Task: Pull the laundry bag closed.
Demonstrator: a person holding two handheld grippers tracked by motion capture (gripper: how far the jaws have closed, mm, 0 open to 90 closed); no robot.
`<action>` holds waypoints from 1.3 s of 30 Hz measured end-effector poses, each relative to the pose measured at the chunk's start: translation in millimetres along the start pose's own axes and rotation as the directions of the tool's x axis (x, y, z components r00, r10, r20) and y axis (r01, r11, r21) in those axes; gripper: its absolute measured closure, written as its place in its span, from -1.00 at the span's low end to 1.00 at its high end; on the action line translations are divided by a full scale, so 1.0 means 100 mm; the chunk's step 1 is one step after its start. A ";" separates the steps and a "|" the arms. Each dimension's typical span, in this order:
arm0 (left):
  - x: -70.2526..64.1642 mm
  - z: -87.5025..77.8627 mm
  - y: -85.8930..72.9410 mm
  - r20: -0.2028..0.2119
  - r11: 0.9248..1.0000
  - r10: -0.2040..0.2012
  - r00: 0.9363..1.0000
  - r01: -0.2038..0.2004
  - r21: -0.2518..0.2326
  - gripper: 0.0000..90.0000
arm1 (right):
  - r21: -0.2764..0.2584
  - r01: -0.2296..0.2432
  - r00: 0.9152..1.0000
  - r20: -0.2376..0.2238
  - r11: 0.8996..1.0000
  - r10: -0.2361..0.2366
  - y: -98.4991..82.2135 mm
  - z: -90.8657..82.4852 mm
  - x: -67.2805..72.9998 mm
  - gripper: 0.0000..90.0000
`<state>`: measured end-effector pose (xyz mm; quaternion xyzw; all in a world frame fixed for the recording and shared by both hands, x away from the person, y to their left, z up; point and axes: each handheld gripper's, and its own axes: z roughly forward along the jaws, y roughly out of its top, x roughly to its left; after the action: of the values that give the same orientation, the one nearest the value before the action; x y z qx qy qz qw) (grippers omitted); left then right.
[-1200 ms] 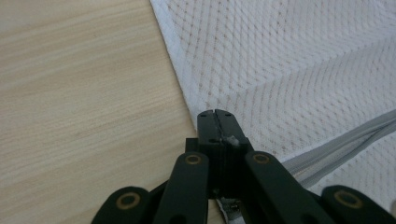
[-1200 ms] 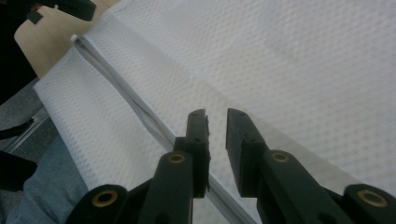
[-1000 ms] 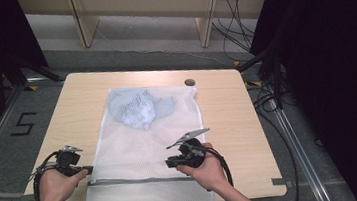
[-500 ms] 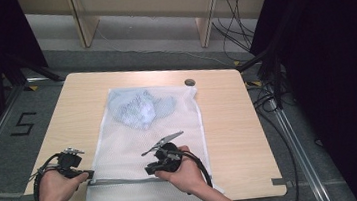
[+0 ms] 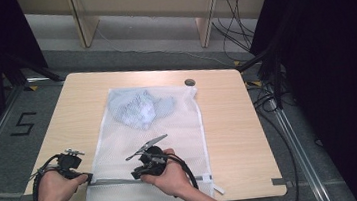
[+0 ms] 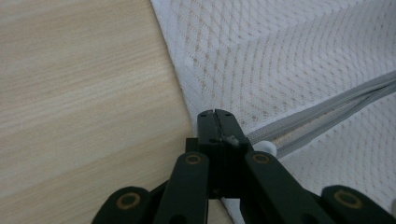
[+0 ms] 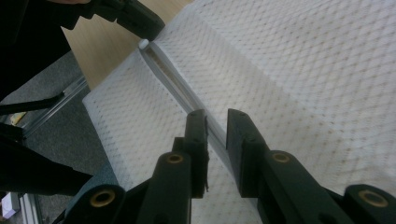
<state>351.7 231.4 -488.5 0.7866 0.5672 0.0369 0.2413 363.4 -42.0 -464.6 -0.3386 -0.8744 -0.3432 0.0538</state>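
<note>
High view puts everything in relation to the grey zipper [image 5: 117,181] that runs across the near end of the white mesh bag [image 5: 151,148]. Nearest, at the zipper's left end by the bag's corner, the left gripper [image 5: 85,177] is clenched on that end; in the left gripper view its jaws meet with the zipper [image 6: 322,123] leading away from them. Further along the same line, near the bag's middle, the right gripper [image 5: 139,174] straddles the track with a narrow gap between its jaws [image 7: 215,140]; whether it grips the slider I cannot tell. The zipper's long axis runs gripper to gripper, so any pull likely follows that line. Beyond the zipper, bluish cloth [image 5: 139,107] sits bunched inside the bag's far end on the wooden table [image 5: 229,120].
</note>
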 end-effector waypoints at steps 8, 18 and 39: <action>0.02 -0.01 0.00 -0.010 1.000 -0.006 1.000 0.006 0.010 0.98 | -0.001 0.002 1.000 -0.021 1.000 -0.002 0.01 0.15 0.07 0.74; -0.01 0.01 0.02 -0.022 1.000 -0.025 0.999 0.025 0.018 0.99 | 0.002 0.026 0.999 -0.047 1.000 -0.025 0.11 0.31 0.20 0.74; 0.02 0.05 0.06 -0.008 0.999 -0.025 1.000 0.025 0.029 1.00 | 0.010 0.013 0.998 -0.069 1.000 -0.013 0.30 0.56 0.31 0.71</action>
<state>359.1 230.1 -491.2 0.7827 0.5784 0.0284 0.2282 366.2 27.0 -480.2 -0.3207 -0.8760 -0.3504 0.0834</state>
